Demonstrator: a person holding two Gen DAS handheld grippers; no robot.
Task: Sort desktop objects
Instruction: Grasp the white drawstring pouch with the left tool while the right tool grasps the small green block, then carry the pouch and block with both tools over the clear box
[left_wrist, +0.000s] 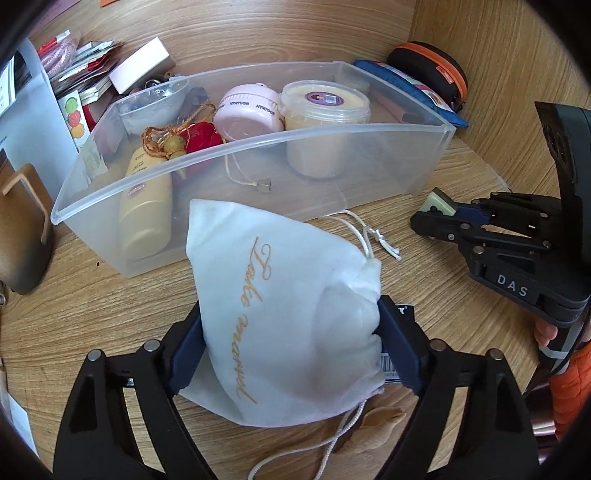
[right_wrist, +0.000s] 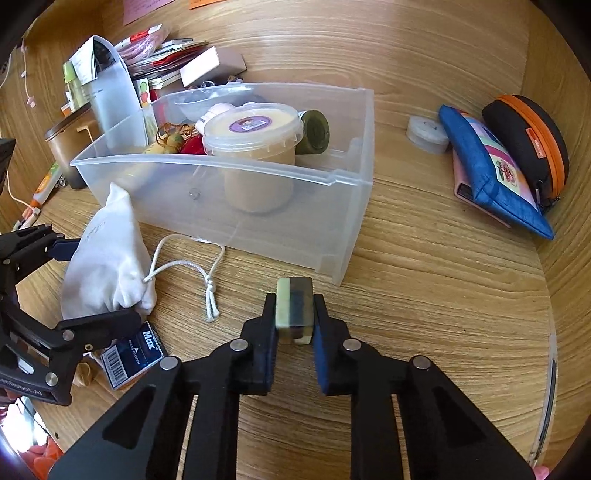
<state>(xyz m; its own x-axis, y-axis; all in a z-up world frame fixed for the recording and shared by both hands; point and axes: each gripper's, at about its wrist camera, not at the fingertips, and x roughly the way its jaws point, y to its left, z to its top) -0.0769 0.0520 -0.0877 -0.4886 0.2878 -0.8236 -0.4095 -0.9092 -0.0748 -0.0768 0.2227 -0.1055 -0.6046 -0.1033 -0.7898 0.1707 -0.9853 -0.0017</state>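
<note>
Right wrist view shows the right gripper (right_wrist: 294, 317) clamped on a small striped block (right_wrist: 294, 315) on the tabletop (right_wrist: 424, 295) before the clear bin (right_wrist: 343, 218), ready for lifting in, while the left gripper (left_wrist: 290, 341) brackets the white pouch (left_wrist: 284, 295).

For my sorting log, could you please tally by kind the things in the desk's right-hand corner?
Zipped cases: 2 (blue fabric pouch, black oval case with orange zip)
Small white round tub: 1
Flat pink item under the pouch: 1
Total: 4
</note>
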